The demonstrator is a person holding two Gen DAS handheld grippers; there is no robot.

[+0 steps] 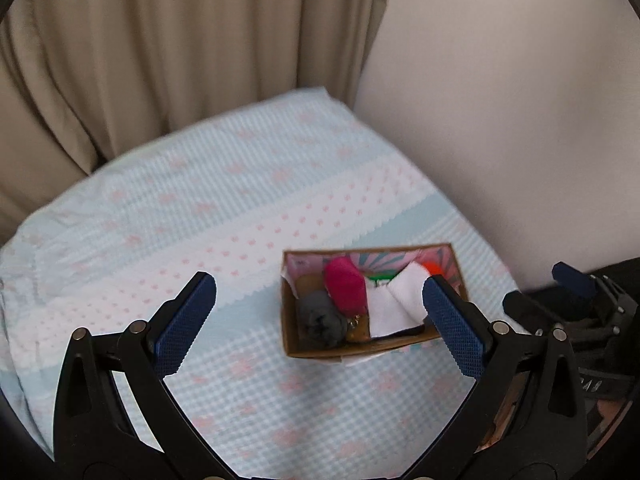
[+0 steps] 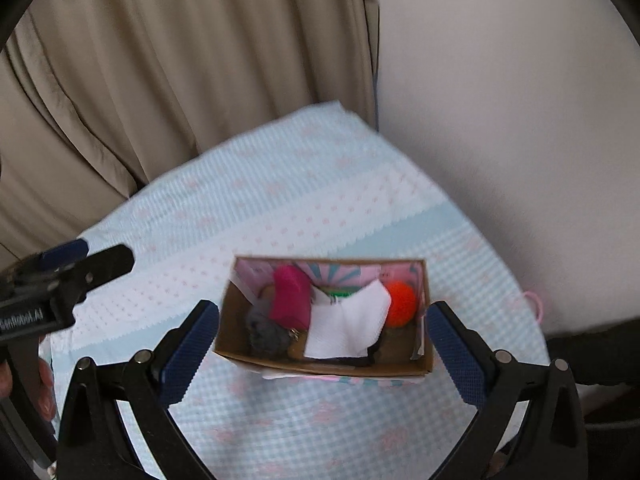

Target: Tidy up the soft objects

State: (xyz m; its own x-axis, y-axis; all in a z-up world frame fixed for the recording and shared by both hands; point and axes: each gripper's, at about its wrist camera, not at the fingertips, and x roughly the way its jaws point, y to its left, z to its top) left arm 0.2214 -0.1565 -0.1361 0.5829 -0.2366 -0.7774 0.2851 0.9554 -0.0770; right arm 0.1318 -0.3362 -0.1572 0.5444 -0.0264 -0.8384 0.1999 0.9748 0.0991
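On bed sheet [image 2: 280, 420], cardboard box [image 2: 320, 366] w/ soft toys, long axis left-right, both grippers' jaws released, empty.

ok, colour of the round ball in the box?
Orange ball, at the right end of the box; clearest in the right wrist view.

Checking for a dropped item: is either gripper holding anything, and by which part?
Nothing is held. The left gripper and right gripper are both open and empty above the brown cardboard box.

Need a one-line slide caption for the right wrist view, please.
Open right gripper above a cardboard box holding a white cloth, pink item and orange ball.
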